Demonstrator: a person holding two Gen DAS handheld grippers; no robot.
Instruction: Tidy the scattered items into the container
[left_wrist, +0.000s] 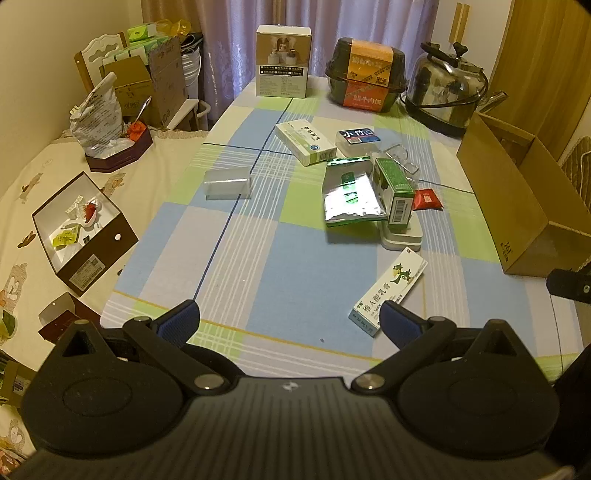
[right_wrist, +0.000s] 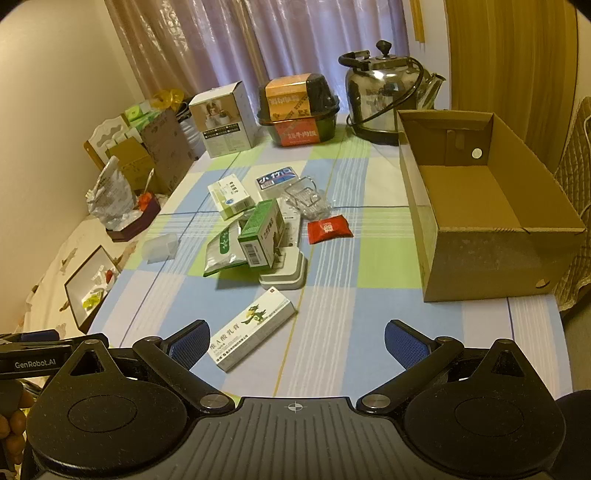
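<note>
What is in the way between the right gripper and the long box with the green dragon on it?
Nothing visible. The right gripper is open and empty, and the dragon box lies flat on the checked tablecloth just ahead, toward its left finger. Only bare cloth shows between them. The cardboard box stands off to the right.

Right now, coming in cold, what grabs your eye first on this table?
The open, empty cardboard box at the table's right edge stands out first. Next, the heap mid-table: a green-and-white carton leaning over a silver foil pouch, with a red sachet beside them. Nearest both open claws lies the long white box with a green dragon.
</note>
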